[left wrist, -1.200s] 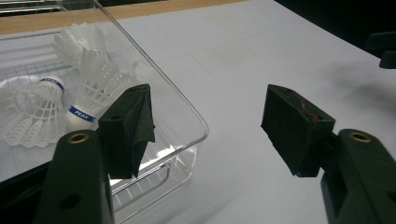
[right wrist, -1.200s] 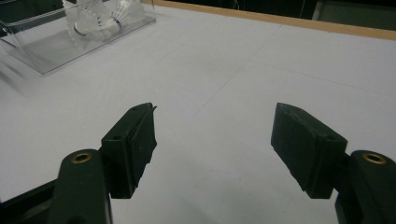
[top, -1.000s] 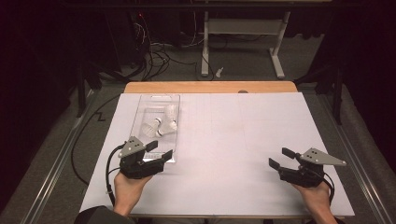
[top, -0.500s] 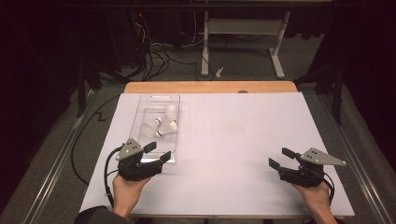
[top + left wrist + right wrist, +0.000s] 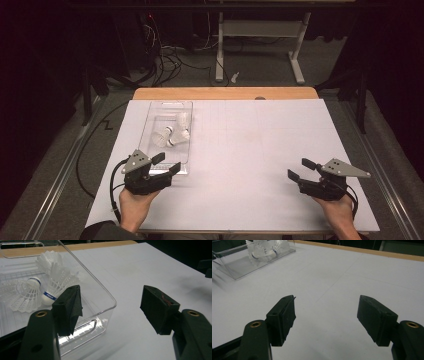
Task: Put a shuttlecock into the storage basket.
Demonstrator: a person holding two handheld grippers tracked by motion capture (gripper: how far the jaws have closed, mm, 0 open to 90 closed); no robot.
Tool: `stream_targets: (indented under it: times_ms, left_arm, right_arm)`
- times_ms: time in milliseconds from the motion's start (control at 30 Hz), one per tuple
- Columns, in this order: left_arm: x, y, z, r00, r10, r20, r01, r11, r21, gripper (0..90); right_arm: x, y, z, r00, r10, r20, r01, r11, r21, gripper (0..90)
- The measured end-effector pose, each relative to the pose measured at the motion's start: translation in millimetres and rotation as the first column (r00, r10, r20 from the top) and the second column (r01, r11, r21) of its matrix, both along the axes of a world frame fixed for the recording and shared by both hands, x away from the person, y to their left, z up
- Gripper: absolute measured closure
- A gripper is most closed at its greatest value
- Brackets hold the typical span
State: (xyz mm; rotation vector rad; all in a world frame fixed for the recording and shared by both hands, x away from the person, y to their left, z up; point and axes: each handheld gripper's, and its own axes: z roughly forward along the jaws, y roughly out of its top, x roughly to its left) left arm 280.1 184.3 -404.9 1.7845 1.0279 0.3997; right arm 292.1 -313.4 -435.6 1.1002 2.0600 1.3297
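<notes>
Almost nothing has moved since the earlier pictures: both hands sit in the same spots near the front of the desk (image 5: 260,150), and the clear box has not shifted.

The left tongs (image 5: 167,165) are right at the near end of the clear box (image 5: 165,132). In the left gripper view, one black pad (image 5: 70,308) stands in front of the box wall and the other pad is out over the bare white top. The tongs (image 5: 110,307) are wide apart and hold nothing. I think they wait there because the box and what lies inside it come next.

Three shuttlecocks (image 5: 172,132) lie on their sides in the middle of the box, touching each other. Each has a round white nose with a blue band and a skirt of thin white feathers that spreads like a little cone. They look very light and easy to crush, so a soft squeeze would be best.

The box is see-through plastic, long, smooth and shiny, with low walls and rounded corners. It probably keeps the shuttlecocks from rolling off.

The right tongs (image 5: 297,170) rest well apart from the box, over the right side of the desk. They (image 5: 325,311) are open too, with nothing between them. The pads are dark, blocky and a bit rough.

The desk top is flat and white, with a wooden strip along the far edge.
</notes>
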Motion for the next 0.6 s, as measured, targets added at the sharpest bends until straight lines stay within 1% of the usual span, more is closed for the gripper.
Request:
stream_targets:
  times_ms: [600]
  left_arm:
    - [-0.7, 5.2, -6.7, 0.9995, 0.031, 0.010, -0.031, 0.9995, -0.002, 33.7]
  right_arm:
    - [0.1, 0.0, 0.0, 1.0000, 0.000, -0.001, 0.000, 1.0000, -0.001, 30.8]
